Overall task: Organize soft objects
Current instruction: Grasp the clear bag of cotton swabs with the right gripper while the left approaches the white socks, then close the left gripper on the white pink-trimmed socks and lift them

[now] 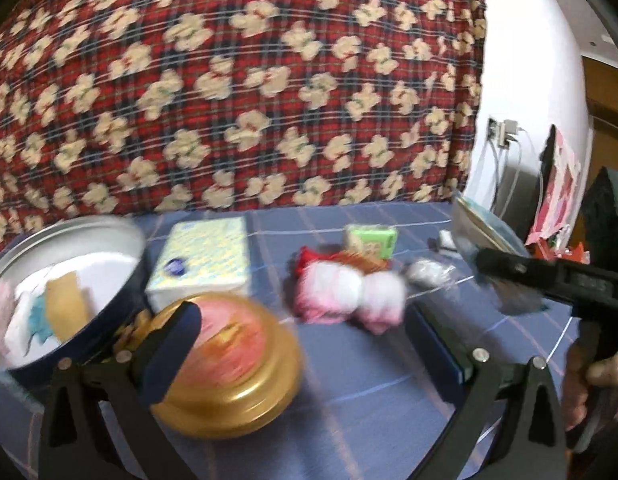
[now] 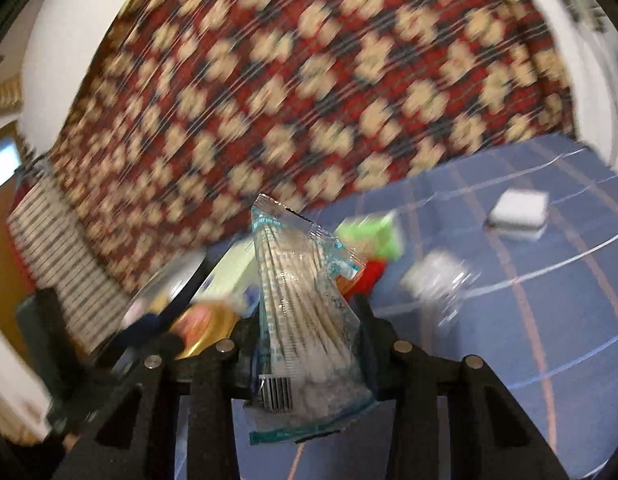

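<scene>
Blue checked bedding [image 1: 349,380] under a red teddy-print quilt [image 1: 229,80] carries the clutter. Right gripper [image 2: 309,320] pinches a clear packet of cotton swabs [image 2: 301,300], long axis running out along its fingers. Left gripper [image 1: 305,336], fingers spread and empty, sits nearer the open round tin [image 1: 137,248], which lies left of both.

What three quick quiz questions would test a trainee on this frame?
1. True or false: the right gripper is shut on the packet.
2. Which sits beside the round tin? A) tissue box B) green pack C) white sponge
3. What lies between the left gripper fingers, unheld?

Key:
1. True
2. A
3. The gold lid
</scene>
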The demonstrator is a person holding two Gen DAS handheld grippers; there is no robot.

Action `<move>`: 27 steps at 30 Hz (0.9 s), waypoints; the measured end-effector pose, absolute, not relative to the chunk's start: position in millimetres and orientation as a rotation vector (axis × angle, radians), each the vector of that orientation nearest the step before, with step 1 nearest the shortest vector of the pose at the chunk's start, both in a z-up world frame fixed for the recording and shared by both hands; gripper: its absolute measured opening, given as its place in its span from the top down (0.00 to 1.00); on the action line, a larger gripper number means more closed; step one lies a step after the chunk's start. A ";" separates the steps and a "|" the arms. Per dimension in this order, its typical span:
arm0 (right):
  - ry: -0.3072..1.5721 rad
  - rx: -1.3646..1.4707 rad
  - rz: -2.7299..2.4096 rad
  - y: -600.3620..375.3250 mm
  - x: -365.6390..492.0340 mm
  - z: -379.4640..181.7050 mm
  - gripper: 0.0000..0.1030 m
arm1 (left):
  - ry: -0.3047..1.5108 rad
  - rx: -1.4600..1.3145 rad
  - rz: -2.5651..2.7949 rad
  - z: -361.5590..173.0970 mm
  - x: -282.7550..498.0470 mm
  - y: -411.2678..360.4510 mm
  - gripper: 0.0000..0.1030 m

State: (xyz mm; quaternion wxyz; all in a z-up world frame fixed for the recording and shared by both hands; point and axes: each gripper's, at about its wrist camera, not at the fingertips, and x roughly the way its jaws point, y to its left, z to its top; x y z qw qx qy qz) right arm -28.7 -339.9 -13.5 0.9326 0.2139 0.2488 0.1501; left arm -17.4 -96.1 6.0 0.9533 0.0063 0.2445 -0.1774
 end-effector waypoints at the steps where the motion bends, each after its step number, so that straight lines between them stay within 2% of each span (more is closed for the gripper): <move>1: 0.483 0.434 0.269 -340.1 -26.2 -11.6 0.61 | 0.493 0.024 -0.365 7.4 -14.3 -104.0 0.00; 7: 0.371 0.403 0.117 -344.2 -16.7 -8.6 0.61 | 0.623 0.065 -0.340 -3.6 31.4 -149.5 0.00; 22: 0.378 0.372 0.139 -339.6 -14.7 -15.7 0.60 | 0.850 0.224 -0.234 -54.5 75.3 -198.1 0.01; 24: 0.378 0.372 0.135 -339.9 -14.7 -16.3 0.60 | 0.835 0.198 -0.251 -51.4 73.2 -194.6 0.06; 25: 0.378 0.373 0.131 -340.4 -14.7 -16.5 0.60 | 0.827 0.188 -0.255 -50.1 72.2 -193.1 0.14; 26: 0.378 0.373 0.128 -340.6 -14.7 -16.9 0.60 | 0.818 0.183 -0.264 -48.7 71.0 -192.4 0.27; 27: 0.380 0.373 0.125 -340.9 -14.7 -17.3 0.60 | 0.813 0.177 -0.292 -47.9 69.4 -192.4 0.33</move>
